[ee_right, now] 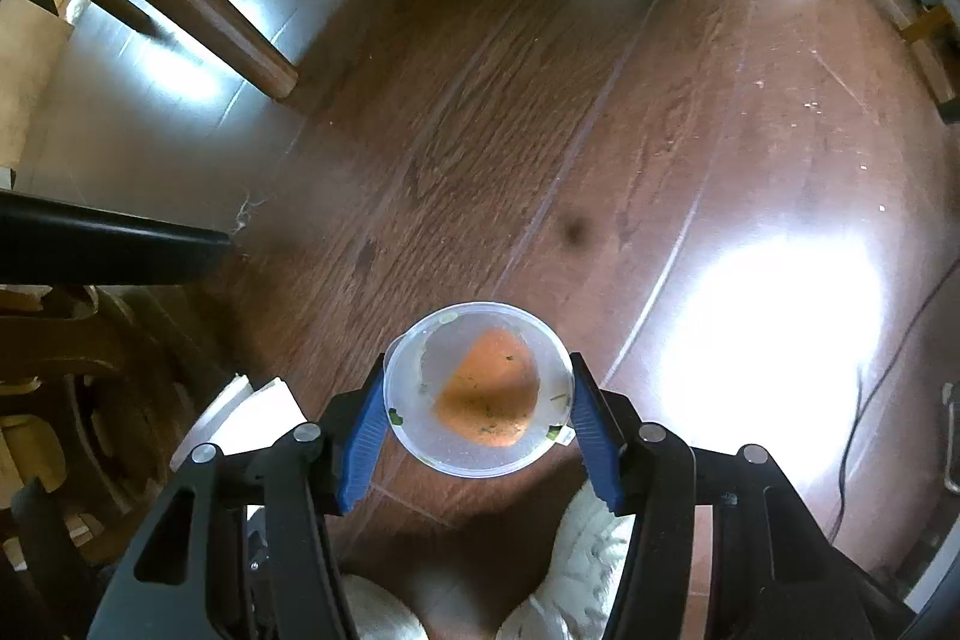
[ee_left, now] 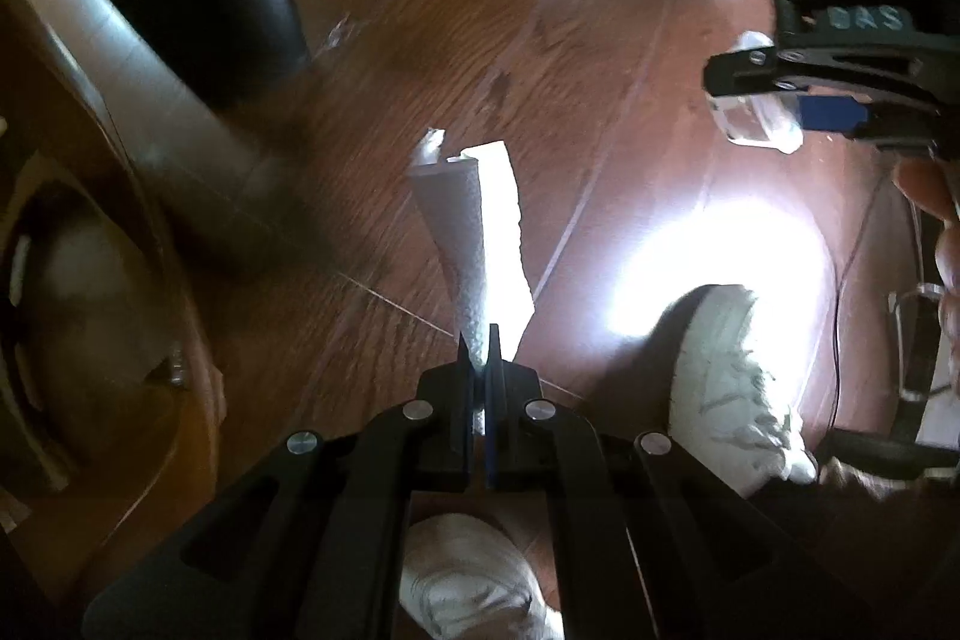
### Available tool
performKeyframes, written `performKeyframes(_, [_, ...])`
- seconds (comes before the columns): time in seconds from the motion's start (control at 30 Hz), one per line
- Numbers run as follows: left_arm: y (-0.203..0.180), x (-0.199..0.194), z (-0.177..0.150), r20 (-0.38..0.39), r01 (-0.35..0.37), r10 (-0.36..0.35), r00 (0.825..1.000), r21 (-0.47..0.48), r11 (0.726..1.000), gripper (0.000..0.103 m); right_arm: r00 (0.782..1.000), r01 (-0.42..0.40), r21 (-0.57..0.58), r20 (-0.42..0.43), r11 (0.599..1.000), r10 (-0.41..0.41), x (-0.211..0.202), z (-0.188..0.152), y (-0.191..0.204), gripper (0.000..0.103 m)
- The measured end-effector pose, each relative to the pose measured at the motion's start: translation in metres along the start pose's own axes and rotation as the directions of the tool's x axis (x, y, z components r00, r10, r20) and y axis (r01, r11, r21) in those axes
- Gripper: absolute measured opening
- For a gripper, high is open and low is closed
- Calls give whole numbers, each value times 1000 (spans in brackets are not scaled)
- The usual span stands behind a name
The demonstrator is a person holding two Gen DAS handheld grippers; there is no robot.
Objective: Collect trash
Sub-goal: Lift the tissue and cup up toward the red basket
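Observation:
My left gripper (ee_left: 478,370) is shut on a white paper napkin (ee_left: 480,232), which hangs down from the pinched end above the wooden floor. My right gripper (ee_right: 477,391) is shut on a small clear plastic cup (ee_right: 486,400) with orange sauce and green flecks inside; its blue pads (ee_right: 366,430) press on the rim at both sides. In the left wrist view the right gripper (ee_left: 744,94) shows at the upper right with the clear cup (ee_left: 750,130) in it. The napkin (ee_right: 252,406) also shows at the lower left of the right wrist view.
A person's white shoes (ee_left: 732,382) stand on the brown wood floor (ee_right: 540,130). Wooden furniture legs (ee_right: 198,4) and a black leg (ee_right: 108,244) stand to the left. A thin cable (ee_right: 870,388) runs along the right, beside a bright glare patch.

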State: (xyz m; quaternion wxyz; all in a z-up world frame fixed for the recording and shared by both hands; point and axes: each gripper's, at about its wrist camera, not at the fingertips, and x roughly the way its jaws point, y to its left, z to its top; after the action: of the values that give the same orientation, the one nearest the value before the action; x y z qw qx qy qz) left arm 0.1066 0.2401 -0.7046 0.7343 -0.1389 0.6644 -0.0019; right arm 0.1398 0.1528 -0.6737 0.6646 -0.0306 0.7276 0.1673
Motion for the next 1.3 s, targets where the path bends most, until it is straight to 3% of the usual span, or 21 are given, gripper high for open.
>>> performKeyframes(0.13, [-11,-39,-4,20,7,-9,1000,50,999,3,1000,-1,-59,4,998,1,-24,-12,14,56])
performKeyframes(0.47, [-52,-147,-29,148,-81,51,988,206,975,3,997,17,-249,78,968,3,-112,-61,44,56])
performKeyframes(0.7, [-72,-221,-47,225,-123,56,973,296,947,3,988,85,-357,153,930,-32,-174,-97,46,56])
performKeyframes(0.87, [-86,-258,-58,275,-155,60,960,337,929,3,980,114,-431,195,895,-32,-204,-119,47,56])
performKeyframes(1.3, [-110,-365,-107,371,-194,44,927,378,905,3,957,106,-537,285,837,62,-275,-168,63,56])
